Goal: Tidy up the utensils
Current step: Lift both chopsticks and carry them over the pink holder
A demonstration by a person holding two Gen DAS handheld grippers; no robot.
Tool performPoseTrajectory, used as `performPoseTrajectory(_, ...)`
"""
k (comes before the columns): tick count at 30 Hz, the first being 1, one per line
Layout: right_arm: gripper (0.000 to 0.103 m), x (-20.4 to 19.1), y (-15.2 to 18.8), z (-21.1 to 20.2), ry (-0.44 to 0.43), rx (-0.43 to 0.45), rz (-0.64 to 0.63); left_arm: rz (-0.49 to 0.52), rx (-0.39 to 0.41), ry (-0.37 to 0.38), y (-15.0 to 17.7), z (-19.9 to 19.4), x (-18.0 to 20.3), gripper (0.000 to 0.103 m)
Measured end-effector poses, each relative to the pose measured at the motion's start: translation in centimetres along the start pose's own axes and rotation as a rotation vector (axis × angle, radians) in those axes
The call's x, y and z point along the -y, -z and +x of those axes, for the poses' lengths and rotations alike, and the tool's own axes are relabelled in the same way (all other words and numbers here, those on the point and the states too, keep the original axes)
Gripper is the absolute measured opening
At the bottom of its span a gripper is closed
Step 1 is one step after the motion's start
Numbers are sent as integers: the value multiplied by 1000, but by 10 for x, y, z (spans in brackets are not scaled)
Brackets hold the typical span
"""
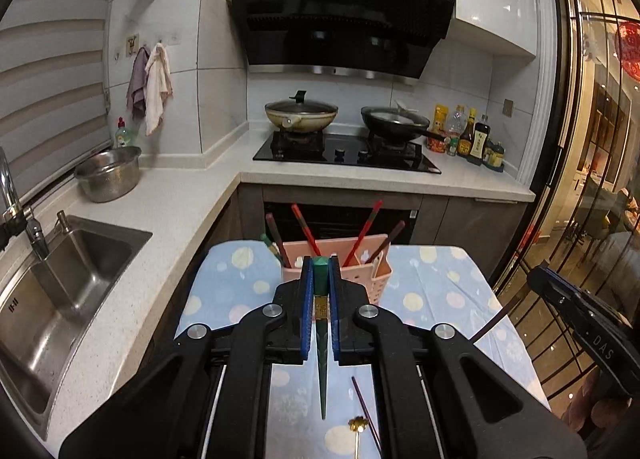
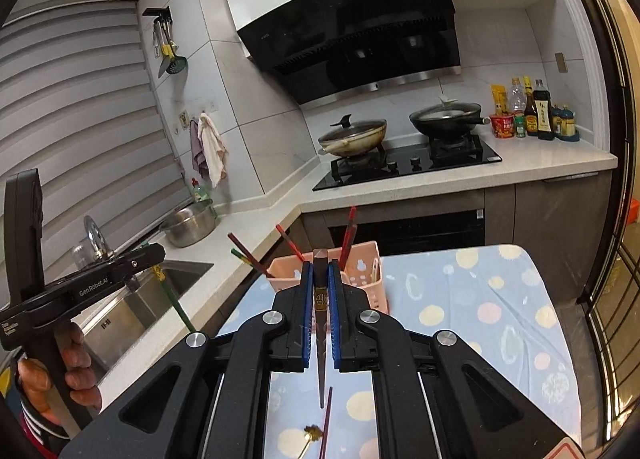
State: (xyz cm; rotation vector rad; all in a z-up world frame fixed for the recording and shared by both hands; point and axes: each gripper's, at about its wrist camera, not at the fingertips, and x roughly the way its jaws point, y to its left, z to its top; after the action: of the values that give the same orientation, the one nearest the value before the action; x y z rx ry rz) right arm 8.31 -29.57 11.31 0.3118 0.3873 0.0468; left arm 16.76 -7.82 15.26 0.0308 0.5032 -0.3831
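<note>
1. Leftmost, the left tongs [image 1: 321,271] were seen clenched on a green chopstick [image 1: 323,359], held above the tabletop [image 1: 440,291].
2. Ahead, between both tongs, a pink utensil basket [image 2: 360,275] was seen on the tabletop with several chopsticks standing in it.
3. Rightward, the right tongs [image 2: 321,275] were seen clenched on a dark brown chopstick [image 2: 321,363].
4. Below, a purple chopstick [image 2: 326,423] and a gold-headed utensil [image 2: 313,433] were left lying on the cloth.

Green chopstick [image 1: 320,287] pinched in left gripper [image 1: 320,259], brown chopstick [image 2: 320,299] in right gripper [image 2: 320,263], pink holder [image 1: 370,279] just ahead, chopsticks leaning inside.
</note>
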Motion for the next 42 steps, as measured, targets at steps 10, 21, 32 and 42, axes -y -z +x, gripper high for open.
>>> performPoseTrajectory(10,7,-11,-66,45,-26,115,9,-13,123,1,-80,22,-3,7)
performPoseTrajectory(21,7,-7,-99,116,-7,119,35,0,158,-29,-118,67,-8,7)
performPoseTrajectory(32,7,0,-69,173,25,-3,28,0,59,-45,-101,126,-14,7)
performPoseTrajectory(42,7,4,-53,188,43,-45,23,-17,4,-53,-84,147,-21,7)
